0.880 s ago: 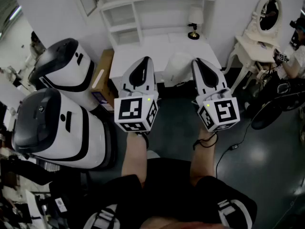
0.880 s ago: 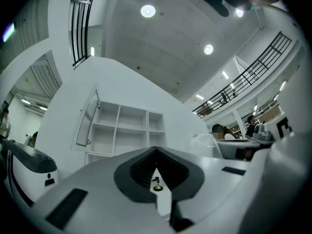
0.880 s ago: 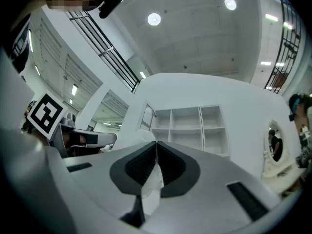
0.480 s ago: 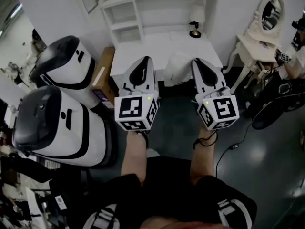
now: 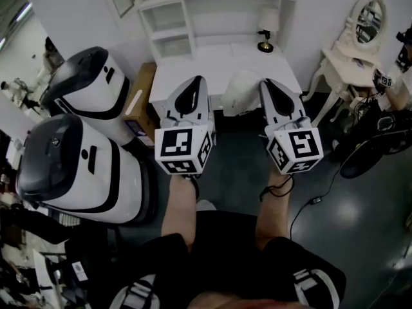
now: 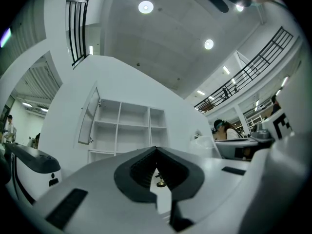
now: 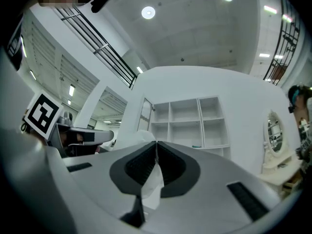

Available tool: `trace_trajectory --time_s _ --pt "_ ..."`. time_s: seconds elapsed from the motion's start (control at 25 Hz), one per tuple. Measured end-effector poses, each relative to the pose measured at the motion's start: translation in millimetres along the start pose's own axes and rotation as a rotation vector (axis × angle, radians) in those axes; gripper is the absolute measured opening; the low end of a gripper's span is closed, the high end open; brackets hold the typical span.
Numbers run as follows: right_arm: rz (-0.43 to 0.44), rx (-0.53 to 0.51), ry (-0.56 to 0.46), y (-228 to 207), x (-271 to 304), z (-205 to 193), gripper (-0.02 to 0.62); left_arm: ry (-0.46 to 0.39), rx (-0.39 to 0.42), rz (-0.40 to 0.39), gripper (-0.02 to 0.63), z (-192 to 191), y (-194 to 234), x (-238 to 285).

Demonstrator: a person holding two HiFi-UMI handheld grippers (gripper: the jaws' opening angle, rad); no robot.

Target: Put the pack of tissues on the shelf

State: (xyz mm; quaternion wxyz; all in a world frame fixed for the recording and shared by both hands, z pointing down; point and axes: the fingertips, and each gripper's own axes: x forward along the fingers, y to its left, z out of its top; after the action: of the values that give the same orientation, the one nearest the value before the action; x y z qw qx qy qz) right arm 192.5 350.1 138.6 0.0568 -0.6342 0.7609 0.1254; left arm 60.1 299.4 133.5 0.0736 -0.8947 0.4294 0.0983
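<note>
The pack of tissues (image 5: pixel 239 93), white and soft-looking, lies at the front edge of the white desk (image 5: pixel 212 60), between my two grippers as seen from the head view. The white shelf unit (image 5: pixel 193 11) stands on the back of the desk with open compartments. My left gripper (image 5: pixel 193 80) is shut and holds nothing; it points at the desk's left part. My right gripper (image 5: pixel 266 82) is shut too, just right of the pack. In the right gripper view the pack (image 7: pixel 153 185) shows through the gap behind the closed jaws, with the shelf (image 7: pixel 195 121) beyond. The left gripper view shows the shelf (image 6: pixel 124 126) ahead.
Two big white-and-black machines (image 5: pixel 77 166) (image 5: pixel 90 85) stand at the left, with a cardboard box (image 5: pixel 138 98) beside the desk. A small lamp (image 5: pixel 264 34) is on the desk's back right. A white vanity table with a mirror (image 5: pixel 351 50) and a person (image 5: pixel 400 76) are at the right.
Both grippers keep their places and stay shut. Only the head view has drifted slightly.
</note>
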Motion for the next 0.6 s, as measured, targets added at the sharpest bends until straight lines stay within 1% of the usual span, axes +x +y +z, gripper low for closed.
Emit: trace_trajectory --time_s 0.16,0.32,0.44,0.6 --pt "0.017 0.042 0.003 -3 0 -6 0.025 0.026 -0.002 0.042 0.009 -4 9 -3" --pt "0.030 0.051 -0.002 2 6 -12 0.025 0.042 0.013 0.066 0.010 -9 25 -1" --pt "0.006 0.053 -0.019 -6 8 -11 0.025 0.042 0.008 0.077 0.010 -11 36 7" --pt "-0.036 0.085 -0.008 -26 0 -21 0.025 0.060 0.007 0.050 0.010 -19 22 14"
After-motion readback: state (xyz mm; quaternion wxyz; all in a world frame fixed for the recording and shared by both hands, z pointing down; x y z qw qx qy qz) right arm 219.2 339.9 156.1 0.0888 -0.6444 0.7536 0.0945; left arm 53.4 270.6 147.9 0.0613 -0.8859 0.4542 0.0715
